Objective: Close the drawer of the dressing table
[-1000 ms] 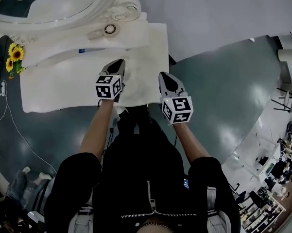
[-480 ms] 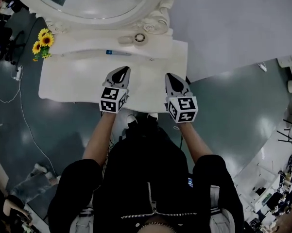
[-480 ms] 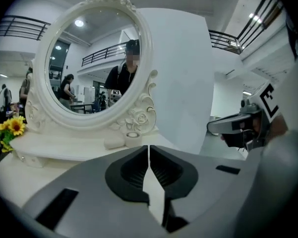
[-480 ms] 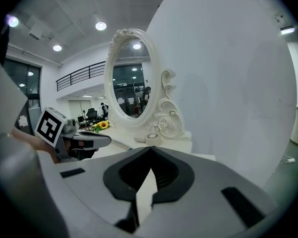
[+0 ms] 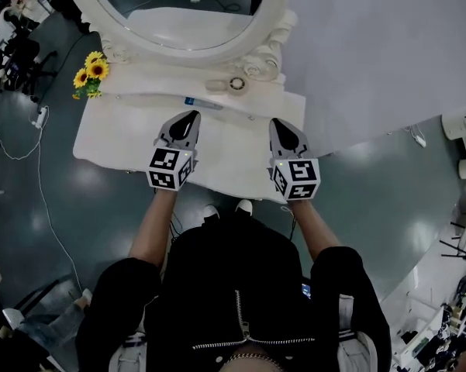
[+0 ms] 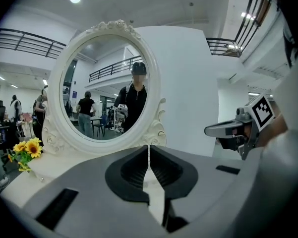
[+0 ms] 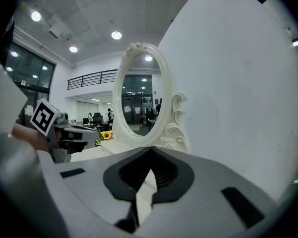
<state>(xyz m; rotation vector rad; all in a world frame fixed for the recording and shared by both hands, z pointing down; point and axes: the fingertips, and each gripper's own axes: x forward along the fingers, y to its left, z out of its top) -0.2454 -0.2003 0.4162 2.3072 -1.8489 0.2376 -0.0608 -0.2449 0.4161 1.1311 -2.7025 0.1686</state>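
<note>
White dressing table (image 5: 124,134), smooth and glossy, with a wavy-edged rectangular top, backed against a matte white wall panel (image 5: 357,45) on a shiny dark grey-green floor (image 5: 31,200). Of the drawer, nothing to be made out: hidden from above beneath the top's front edge and in neither gripper view.

Along the rear edge, a raised ledge. Above it, an oval mirror (image 5: 186,6) in a thick carved frame with scrolled feet. At the rear left corner, sunflowers (image 5: 91,72), yellow-petalled with dark centres. On the ledge near the rear right corner, a flat round disc (image 5: 236,84) with a ringed face. Just left of that, a small blue strip (image 5: 192,102).

Over the front half of the top, left of centre, the left gripper (image 6: 148,147): grey hard-shell jaws clenched, ribbed black pads meeting tip to tip, nothing between. Over the front right corner, well apart and roughly level with it, the right gripper (image 7: 151,147): jaws likewise pressed together at the tips, empty.

At the back of each, a cube of black-and-white square markers, close to the front edge. Behind those, bare forearms, black sleeves and a black zippered jacket. Below the front edge, white shoe toes (image 5: 209,210) on the floor.
</note>
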